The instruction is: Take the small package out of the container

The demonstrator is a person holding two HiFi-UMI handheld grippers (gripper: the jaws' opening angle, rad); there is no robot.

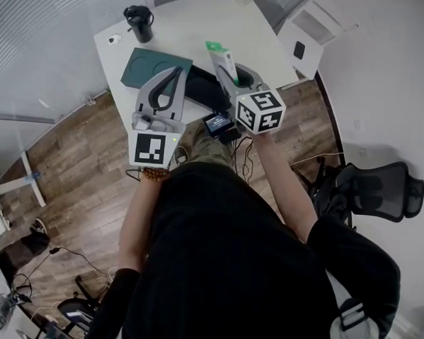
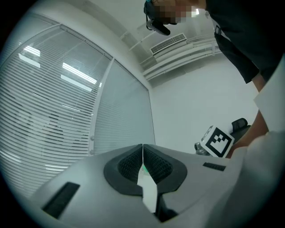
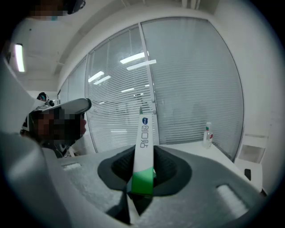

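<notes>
The right gripper point(image 3: 143, 165) has its jaws clenched on the small package point(image 1: 222, 59), upright and lifted clear of the surface point(image 1: 198, 23), apparently to carry it away, while the left gripper point(image 2: 142, 156), at its 9 o'clock, idles with jaws pressed together, empty.

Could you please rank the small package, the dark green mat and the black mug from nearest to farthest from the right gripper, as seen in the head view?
1. small package: clamped in the right gripper, sticking out past its jaws.
2. dark green mat: flat on the table, off to the gripper's left.
3. black mug: at the table's far left corner, beyond the mat.
</notes>
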